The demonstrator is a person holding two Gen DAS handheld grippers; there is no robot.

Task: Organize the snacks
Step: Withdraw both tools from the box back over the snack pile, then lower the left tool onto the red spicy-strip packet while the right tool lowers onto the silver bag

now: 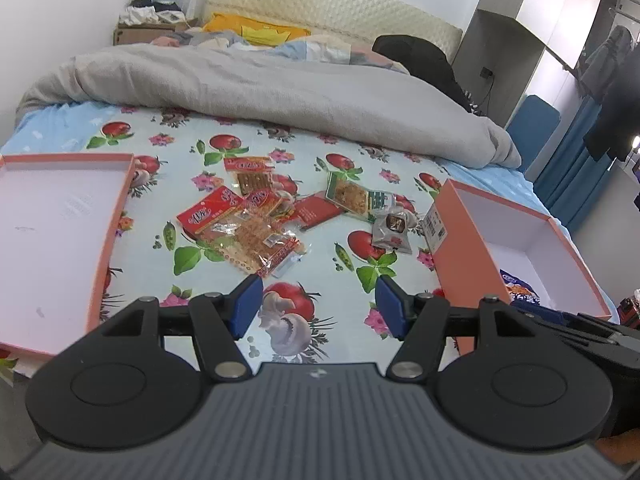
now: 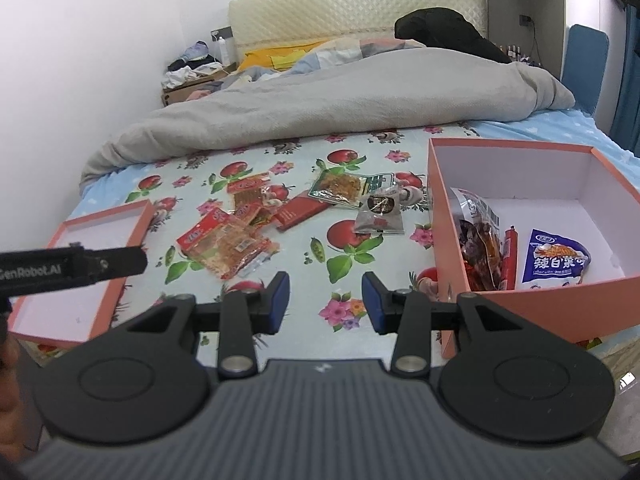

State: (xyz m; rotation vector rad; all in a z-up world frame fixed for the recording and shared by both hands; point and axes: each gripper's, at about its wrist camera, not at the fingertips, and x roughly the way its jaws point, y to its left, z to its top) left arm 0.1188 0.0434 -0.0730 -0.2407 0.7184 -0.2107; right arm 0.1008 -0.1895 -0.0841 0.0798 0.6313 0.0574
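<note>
Bed (image 1: pixel 280 128): flowered sheet, grey quilt bunched toward the headboard.
Orange box (image 2: pixel 448 240): near the bed's right edge, holding three packets.
Lid (image 1: pixel 116 216): near the left edge.
Snacks (image 1: pixel 248 220): scattered mid-sheet between the two.
Left gripper (image 1: pixel 318 306): fingers wide apart, holding nothing, above the sheet.
Right gripper (image 2: pixel 325 302): fingers moderately apart, empty, touching nothing.

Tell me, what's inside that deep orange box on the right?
The deep orange box holds a blue and white packet, a thin red sausage stick and a clear bag of dark red snacks. Its near wall hides their lower ends and the floor beneath.
</note>
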